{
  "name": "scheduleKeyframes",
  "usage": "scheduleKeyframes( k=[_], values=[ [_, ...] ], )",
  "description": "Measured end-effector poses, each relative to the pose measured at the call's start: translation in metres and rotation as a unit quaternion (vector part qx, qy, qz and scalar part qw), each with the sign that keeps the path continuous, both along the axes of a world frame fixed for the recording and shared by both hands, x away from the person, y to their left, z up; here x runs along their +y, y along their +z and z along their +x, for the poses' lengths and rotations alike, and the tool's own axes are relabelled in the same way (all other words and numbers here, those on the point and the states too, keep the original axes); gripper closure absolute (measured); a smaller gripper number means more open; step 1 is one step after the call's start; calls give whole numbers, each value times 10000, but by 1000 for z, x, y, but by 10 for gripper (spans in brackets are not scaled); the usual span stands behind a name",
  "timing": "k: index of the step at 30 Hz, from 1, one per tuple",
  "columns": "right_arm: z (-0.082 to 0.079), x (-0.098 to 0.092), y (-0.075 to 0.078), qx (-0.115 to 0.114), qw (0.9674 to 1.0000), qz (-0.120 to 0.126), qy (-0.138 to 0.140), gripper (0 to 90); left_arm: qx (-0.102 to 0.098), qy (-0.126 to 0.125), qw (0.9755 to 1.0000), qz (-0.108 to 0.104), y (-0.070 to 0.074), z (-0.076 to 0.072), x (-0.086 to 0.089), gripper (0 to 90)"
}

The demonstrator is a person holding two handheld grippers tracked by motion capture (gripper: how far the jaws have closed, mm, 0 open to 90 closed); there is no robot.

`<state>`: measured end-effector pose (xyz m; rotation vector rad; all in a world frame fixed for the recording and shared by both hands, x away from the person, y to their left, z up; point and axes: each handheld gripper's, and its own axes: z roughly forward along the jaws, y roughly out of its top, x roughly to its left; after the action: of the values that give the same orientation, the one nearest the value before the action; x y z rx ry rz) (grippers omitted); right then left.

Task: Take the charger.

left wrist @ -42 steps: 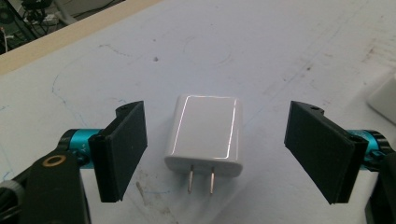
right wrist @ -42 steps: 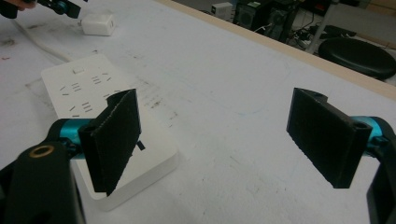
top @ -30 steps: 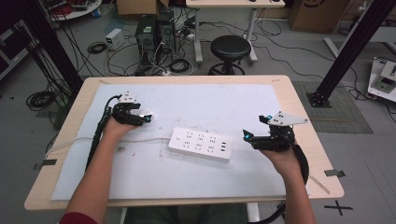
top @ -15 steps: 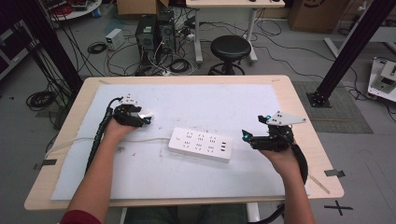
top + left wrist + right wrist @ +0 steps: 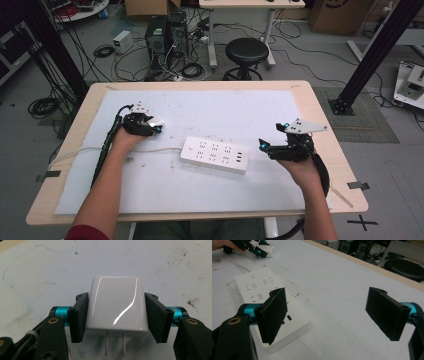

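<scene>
A: Your left gripper has just been closing, and its pads now clamp the flat sides of the charger. It's gripped, prongs pointing back toward your hand.

B: And the right gripper?

A: Jaws wide apart, nothing between them. It hangs just off the strip's right end, not touching.

B: Where's the strip from the charger?

A: To your right and slightly nearer you, close by on the mat. Its long axis runs left-right, a bit skewed, with the cord leaving its left end and passing under your left hand. Your left hand is the one with the load; the right is nearer the strip, so I'd say it braces.

B: Charger look?

A: Glossy white block, rounded corners, two flat metal prongs. Slick faces, so my guess is it could twist in the pads.

B: Prongs face wrong?

A: Likely. You'd need to tip them down toward the sockets before inserting.
</scene>
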<state>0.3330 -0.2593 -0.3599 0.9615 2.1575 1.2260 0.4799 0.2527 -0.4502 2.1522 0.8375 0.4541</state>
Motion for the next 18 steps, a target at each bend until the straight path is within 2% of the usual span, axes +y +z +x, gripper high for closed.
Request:
scheduleKeyframes(
  k=[6,10,12,15,16,17,18],
  values=[
    [1,0,0,-33,10000,-27,59,179,-1,5,10000,6,0,-1,-1,421],
    [2,1,0,29,10000,-26,61,179,-56,-44,10000,34,3,-2,0,424],
    [3,1,0,28,10000,-38,80,179,-79,-78,9999,-13,9,-6,1,424],
    [4,0,1,51,9999,-27,126,179,-280,-191,9992,-211,26,-18,2,424],
    [5,0,3,80,9999,-13,115,179,-280,-191,9992,-211,26,-18,2,424],
    [5,0,4,90,9999,-23,125,179,-420,-258,9984,-283,39,-27,4,424],
    [6,0,5,75,9999,0,156,178,-420,-258,9984,-283,39,-27,4,424]
  ],
)
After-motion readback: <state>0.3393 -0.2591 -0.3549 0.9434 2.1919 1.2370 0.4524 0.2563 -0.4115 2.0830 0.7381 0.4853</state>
